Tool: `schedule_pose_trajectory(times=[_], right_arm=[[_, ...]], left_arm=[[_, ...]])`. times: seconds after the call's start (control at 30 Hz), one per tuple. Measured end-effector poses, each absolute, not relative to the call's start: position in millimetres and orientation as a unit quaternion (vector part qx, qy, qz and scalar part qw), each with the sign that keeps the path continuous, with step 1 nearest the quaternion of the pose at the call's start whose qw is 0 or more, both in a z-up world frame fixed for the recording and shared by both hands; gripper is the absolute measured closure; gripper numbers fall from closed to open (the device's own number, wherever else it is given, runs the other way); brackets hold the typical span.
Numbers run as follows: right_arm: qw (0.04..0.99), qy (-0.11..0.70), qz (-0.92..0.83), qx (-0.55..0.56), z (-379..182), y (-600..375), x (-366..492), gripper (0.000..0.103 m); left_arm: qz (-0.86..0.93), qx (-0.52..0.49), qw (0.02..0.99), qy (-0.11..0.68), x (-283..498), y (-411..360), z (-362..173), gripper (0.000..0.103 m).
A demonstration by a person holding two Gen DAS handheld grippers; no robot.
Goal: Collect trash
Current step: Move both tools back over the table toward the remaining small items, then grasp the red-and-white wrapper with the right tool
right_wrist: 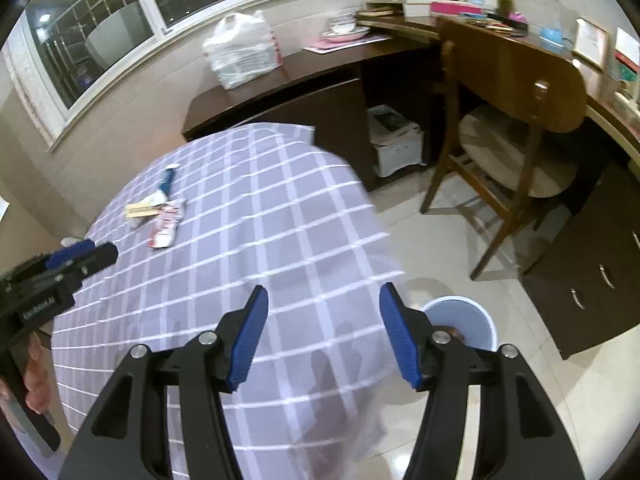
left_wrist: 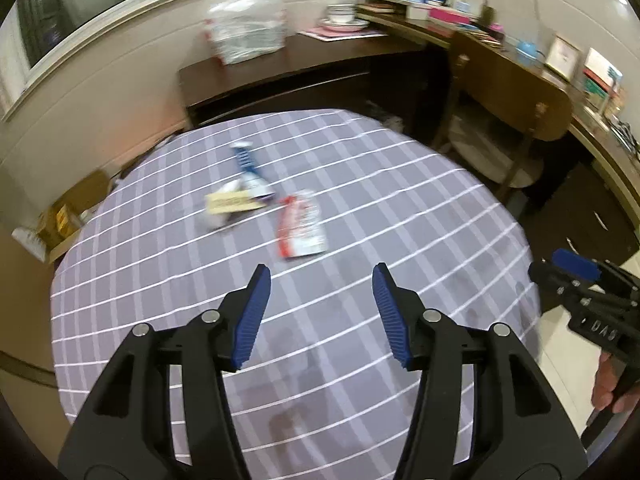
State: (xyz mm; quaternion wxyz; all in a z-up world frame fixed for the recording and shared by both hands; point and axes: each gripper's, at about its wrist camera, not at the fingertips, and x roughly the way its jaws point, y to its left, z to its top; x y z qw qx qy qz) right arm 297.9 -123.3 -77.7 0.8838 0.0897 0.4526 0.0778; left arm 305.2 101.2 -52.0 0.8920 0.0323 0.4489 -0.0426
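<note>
Checked cloth covers the counter (left_wrist: 400, 208), where wrappers (left_wrist: 300, 226) lie well ahead of both empty, parted tools, left (left_wrist: 322, 278) and right (right_wrist: 324, 298); judging the reach begun, next comes closing over one, then the bin (right_wrist: 476, 320).

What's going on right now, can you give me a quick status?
Left gripper and right gripper open, empty. Wrappers lie on checked tablecloth; bin on floor. Nothing in the way.

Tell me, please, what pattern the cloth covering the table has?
The cloth is greyish purple with a grid of white lines; it shows best in the left wrist view.
</note>
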Motion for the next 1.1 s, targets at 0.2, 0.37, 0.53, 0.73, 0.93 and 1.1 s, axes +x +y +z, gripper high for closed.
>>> schedule_pose_trajectory(times=[0.2, 0.37, 0.53, 0.73, 0.93, 1.1], right_arm=[[0.878, 0.462, 0.104, 0.071, -76, -73, 310, 0.045], [0.872, 0.47, 0.127, 0.052, -79, -29, 324, 0.045], [0.862, 0.482, 0.149, 0.037, -84, 10, 340, 0.045], [0.853, 0.496, 0.163, 0.019, -93, 51, 371, 0.045], [0.842, 0.514, 0.162, 0.017, -111, 77, 408, 0.045], [0.848, 0.502, 0.169, 0.02, -116, 84, 423, 0.047]], left_arm=[[0.003, 0.006, 0.891, 0.455, 297, 169, -58, 0.05], [0.035, -0.017, 0.886, 0.461, 293, 214, -66, 0.05], [0.061, -0.038, 0.881, 0.468, 294, 253, -74, 0.05], [0.082, -0.06, 0.875, 0.473, 302, 292, -86, 0.048], [0.083, -0.102, 0.865, 0.484, 320, 316, -102, 0.04], [0.077, -0.102, 0.861, 0.492, 337, 313, -113, 0.036]])
